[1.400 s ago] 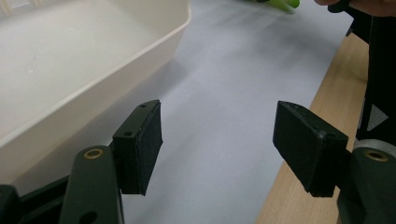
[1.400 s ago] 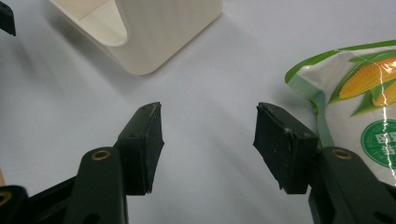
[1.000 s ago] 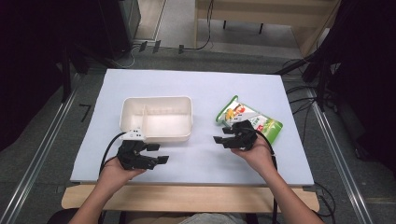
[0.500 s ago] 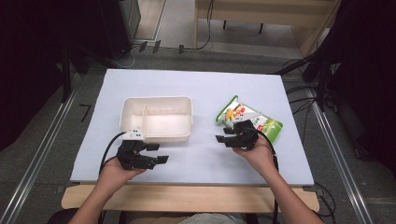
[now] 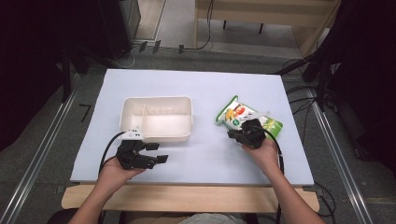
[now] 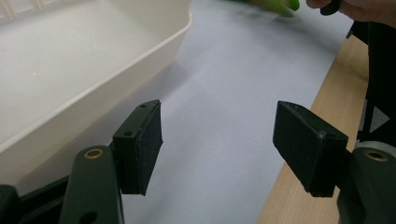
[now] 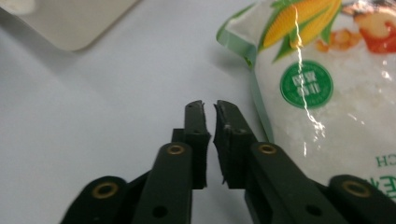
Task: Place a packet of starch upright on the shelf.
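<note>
Barely started: I am reaching my right hand-held gripper (image 7: 208, 109) toward the bag (image 7: 327, 88).
Its jaws are nearly closed, gripping nothing; the tray (image 5: 156, 136) is sitting empty.

Left gripper (image 5: 156, 153): black two-jaw tool in the person's left hand (image 5: 114, 170), jaws spread wide, nothing between them.
Right gripper (image 7: 209, 112): black two-jaw tool in the right hand (image 5: 264, 154), jaws nearly together, a thin gap, nothing gripped.

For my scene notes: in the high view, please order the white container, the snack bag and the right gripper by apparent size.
1. white container, clearly largest.
2. snack bag.
3. right gripper, though partly covered by the hand.
</note>
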`<state>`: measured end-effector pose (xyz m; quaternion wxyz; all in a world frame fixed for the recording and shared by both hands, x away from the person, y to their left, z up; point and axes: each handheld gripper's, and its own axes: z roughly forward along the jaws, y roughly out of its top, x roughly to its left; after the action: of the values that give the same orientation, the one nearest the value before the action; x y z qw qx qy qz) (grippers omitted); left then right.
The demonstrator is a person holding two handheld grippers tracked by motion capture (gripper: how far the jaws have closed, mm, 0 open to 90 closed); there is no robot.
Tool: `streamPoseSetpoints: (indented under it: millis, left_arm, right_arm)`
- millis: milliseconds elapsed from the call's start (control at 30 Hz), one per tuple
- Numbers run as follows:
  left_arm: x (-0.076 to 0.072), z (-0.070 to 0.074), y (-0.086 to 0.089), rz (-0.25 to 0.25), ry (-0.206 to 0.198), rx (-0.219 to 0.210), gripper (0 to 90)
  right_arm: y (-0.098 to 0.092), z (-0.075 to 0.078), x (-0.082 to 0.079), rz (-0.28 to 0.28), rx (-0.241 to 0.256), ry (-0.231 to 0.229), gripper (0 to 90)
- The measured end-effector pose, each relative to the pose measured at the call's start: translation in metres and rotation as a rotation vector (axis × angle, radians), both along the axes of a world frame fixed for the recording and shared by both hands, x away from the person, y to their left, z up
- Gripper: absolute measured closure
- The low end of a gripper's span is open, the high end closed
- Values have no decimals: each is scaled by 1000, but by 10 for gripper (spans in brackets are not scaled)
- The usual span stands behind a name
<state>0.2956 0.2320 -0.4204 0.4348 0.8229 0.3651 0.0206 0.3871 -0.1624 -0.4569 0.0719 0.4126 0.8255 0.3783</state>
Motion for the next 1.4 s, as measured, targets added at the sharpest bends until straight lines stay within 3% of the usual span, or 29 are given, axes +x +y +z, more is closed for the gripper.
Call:
streamPoseSetpoints:
  millis: [33,167,300,533,633,900,1133,1267,1333,1400]
  left_arm:
    - [0,0,0,1,0,0,336]
    - [0,0,0,1,0,-1,336]
    - [0,1,1,-1,-1,1,336]
    - [0,1,2,-3,0,-5,336]
    - [0,1,1,1,0,-6,336]
    - [-1,2,2,1,-1,-7,336]
    - [-1,2,3,8,-1,-8,336]
    - [-2,2,4,13,-3,-8,336]
    - [-1,2,7,23,-4,-7,336]
    - [-1,2,7,29,-4,-12,336]
  right_arm:
    - [-2,-5,2,-6,-4,30,900]
    - [-4,-12,7,-35,-49,56,900]
    - [-10,-14,10,-56,-27,77,900]
    - [-18,-14,12,-72,-35,83,900]
    - [-29,-14,16,-95,-26,105,900]
    - [-45,-14,22,-108,-40,105,900]
    - [-63,-13,28,-162,-62,107,900]
    - [-67,-5,30,-160,-58,121,900]
    - [-61,16,32,-140,-43,68,900]
    - [-59,20,33,-142,-33,53,900]
